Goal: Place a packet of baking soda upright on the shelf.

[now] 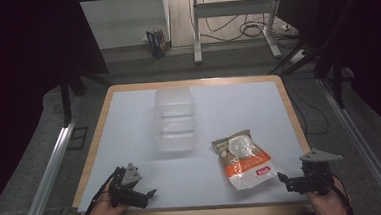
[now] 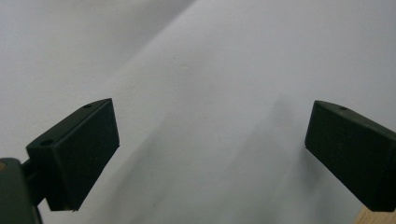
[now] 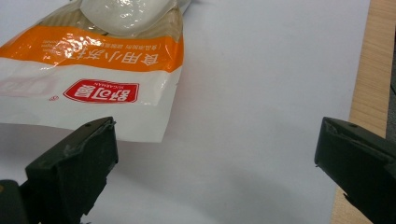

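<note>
A white and orange food pouch (image 1: pixel 244 159) lies flat on the white table top (image 1: pixel 228 105), right of centre and near the front. Behind it to the left stands a clear plastic container (image 1: pixel 174 119) with a lid. My right gripper (image 1: pixel 286 179) rests at the front right corner, open, just right of the pouch; in the right gripper view the pouch (image 3: pixel 93 60) lies past the left jaw and nothing is between the jaws. My left gripper (image 1: pixel 147 194) sits at the front left, open over bare table (image 2: pixel 210 93).
The table has a wooden rim (image 1: pixel 93 148). Beyond it are a dark floor, metal rails (image 1: pixel 47 171) at both sides, a desk frame (image 1: pixel 233 14) with cables at the back and a small box (image 1: pixel 157 42) on the floor.
</note>
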Demonstrator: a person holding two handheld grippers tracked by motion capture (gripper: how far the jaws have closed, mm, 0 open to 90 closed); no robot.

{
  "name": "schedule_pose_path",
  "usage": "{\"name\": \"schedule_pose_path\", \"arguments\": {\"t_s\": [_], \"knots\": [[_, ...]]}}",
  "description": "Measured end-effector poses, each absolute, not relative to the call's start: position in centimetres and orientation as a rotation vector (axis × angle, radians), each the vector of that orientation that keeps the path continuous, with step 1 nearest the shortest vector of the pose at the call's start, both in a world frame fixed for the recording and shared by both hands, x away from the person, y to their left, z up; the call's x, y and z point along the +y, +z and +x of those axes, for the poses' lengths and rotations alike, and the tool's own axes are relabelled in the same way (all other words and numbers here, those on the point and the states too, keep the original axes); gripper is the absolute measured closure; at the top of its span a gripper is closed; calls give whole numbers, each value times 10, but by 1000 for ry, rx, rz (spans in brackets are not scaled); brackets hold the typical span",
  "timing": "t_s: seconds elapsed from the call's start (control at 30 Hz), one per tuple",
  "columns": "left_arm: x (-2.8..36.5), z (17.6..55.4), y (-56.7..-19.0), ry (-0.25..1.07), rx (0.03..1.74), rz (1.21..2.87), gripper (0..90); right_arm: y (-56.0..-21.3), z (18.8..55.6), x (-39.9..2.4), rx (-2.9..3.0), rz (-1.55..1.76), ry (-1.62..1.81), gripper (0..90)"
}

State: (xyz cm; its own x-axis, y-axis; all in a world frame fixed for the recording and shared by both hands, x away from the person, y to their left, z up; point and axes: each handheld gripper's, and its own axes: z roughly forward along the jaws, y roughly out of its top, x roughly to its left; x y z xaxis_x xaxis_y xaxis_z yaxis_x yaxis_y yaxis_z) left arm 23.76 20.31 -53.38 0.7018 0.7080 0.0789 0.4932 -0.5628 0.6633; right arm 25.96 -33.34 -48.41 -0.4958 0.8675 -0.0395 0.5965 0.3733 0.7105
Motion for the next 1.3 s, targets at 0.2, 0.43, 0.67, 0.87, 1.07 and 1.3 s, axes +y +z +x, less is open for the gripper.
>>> {"name": "schedule_pose_path", "arguments": {"t_s": [0.2,0.43,0.67,0.87,1.07,1.3], "knots": [[203,238,-534,451,913,2286,30,-484,260,-335,2233,1270,900,0],[203,238,-534,447,918,2286,30,-479,261,-342,2205,1271,870,0],[202,238,-534,448,918,2293,30,-477,268,-343,2213,1280,923,0],[202,239,-534,449,920,2295,30,-466,275,-331,2208,1240,978,2],[202,239,-535,450,920,2297,30,-467,280,-312,2261,1237,1083,2],[201,239,-535,452,919,2301,30,-464,284,-290,2317,1213,1141,3]]}}
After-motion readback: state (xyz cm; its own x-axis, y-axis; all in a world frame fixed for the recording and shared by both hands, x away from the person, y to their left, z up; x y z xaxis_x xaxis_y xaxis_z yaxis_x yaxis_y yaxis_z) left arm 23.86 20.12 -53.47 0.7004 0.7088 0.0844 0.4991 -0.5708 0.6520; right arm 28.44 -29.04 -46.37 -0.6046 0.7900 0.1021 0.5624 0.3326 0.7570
